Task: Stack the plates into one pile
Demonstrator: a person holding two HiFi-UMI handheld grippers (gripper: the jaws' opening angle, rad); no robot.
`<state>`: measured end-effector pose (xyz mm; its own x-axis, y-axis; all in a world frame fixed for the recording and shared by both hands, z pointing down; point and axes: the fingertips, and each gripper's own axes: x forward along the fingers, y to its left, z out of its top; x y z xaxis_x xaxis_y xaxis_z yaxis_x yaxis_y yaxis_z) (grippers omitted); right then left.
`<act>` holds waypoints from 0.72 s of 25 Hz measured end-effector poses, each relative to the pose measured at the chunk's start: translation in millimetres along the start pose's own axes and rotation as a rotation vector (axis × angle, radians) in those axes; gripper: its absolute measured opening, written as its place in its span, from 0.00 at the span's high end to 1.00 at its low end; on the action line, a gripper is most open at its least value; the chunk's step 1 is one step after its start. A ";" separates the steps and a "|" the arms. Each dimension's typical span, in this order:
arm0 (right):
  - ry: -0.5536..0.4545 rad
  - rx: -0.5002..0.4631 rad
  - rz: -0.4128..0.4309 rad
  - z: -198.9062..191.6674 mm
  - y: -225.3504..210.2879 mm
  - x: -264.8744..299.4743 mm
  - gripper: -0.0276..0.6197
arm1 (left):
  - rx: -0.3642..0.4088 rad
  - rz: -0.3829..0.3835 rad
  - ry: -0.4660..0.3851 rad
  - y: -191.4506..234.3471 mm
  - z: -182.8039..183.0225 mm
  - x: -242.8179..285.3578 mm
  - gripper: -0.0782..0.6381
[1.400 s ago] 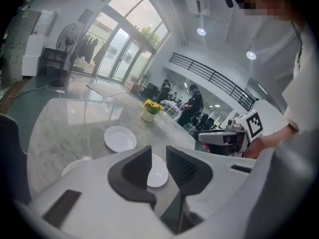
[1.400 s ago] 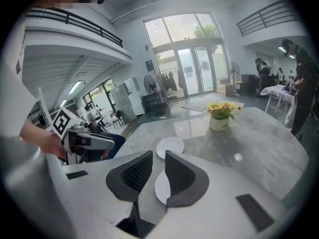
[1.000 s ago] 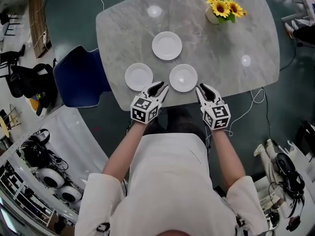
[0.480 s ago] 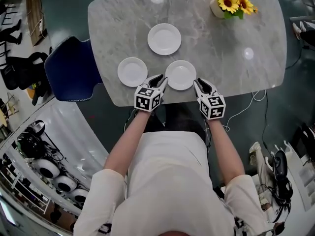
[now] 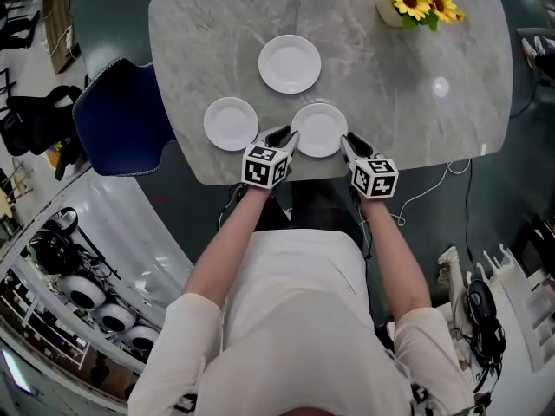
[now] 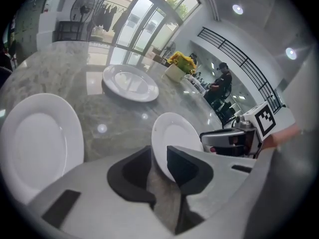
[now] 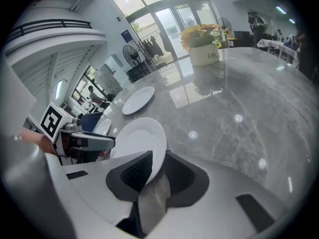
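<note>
Left claw (image 5: pixel 284 136) and right claw (image 5: pixel 347 142), jaws apart, straddle the near plate (image 5: pixel 319 130), hiding its side rims; desk (image 5: pixel 217 42) cropped at top.

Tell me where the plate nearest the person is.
Head view: the plate lies at the near edge of the marble table, between the left gripper and right gripper, whose open jaws straddle its rim; another plate lies to its left.

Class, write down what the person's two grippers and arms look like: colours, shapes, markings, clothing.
The left gripper and right gripper match: light grey bodies, pointed jaws lined with black pads, each with a white cube bearing black square markers. No cables show on them. The person wears a white short-sleeved shirt; the forearms are bare.
</note>
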<state>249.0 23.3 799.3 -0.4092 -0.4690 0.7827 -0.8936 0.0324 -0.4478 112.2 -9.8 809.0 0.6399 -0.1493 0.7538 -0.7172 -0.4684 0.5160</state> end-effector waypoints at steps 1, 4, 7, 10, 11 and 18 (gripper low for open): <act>-0.002 0.016 -0.001 -0.6 -0.3 2.0 0.81 | -0.003 -0.001 0.003 -0.3 -0.4 1.3 0.75; -0.017 0.063 -0.008 -1.0 -1.7 5.8 0.81 | -0.015 0.005 0.002 -2.0 -1.5 4.5 0.74; -0.042 0.120 -0.012 -0.3 -2.1 6.7 0.81 | -0.032 0.016 -0.012 -1.8 -2.8 4.4 0.74; -0.071 0.194 -0.025 1.1 -4.0 7.3 0.85 | -0.078 0.029 -0.028 2.6 -3.3 2.7 0.79; -0.081 0.218 -0.028 1.5 -4.8 7.3 0.85 | -0.103 0.028 -0.027 3.4 -3.7 2.8 0.80; -0.107 0.281 -0.040 2.6 -4.8 5.2 0.86 | -0.193 0.013 -0.032 4.5 -4.1 0.9 0.82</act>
<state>251.7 18.4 804.4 -0.3397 -0.5561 0.7585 -0.8165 -0.2259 -0.5313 108.5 -8.4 813.7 0.6367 -0.1830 0.7491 -0.7629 -0.2912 0.5773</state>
